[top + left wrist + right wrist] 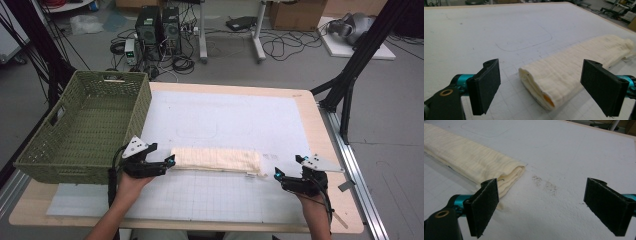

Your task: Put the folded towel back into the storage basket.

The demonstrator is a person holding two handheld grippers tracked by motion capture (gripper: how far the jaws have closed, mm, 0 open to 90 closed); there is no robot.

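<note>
Cream folded cloth (216,160), ribbed weave, lies as a long flat strip across the near middle of the white gridded mat (225,120), which covers the pale wooden table (330,150). Cloth is stacked in layers; the left gripper view shows its open end (536,85) with an orange patch inside the fold.

Left gripper (170,162): jaws spread wide, nothing clamped. Its tips sit at the cloth's left end; in its own view (540,87) the cloth end lies between the pads without touching either.

Right gripper (278,176): jaws also wide, empty. It sits just off the cloth's right end, near the table's right front corner. In its own view (541,205) the cloth end (474,162) lies beside the left pad, bare mat between the pads. Whether that pad touches the cloth I cannot tell.

Small white tag (250,174) pokes out at the cloth's right front edge; any print on it is too small to read. Dark speckled smudge (544,183) on the mat near the cloth's right end. Faint rounded-rectangle outline (197,131) drawn on the mat behind the cloth, no legible writing.

Green woven rectangular basket (135,100) stands at the table's left edge, just beside the left gripper.
</note>
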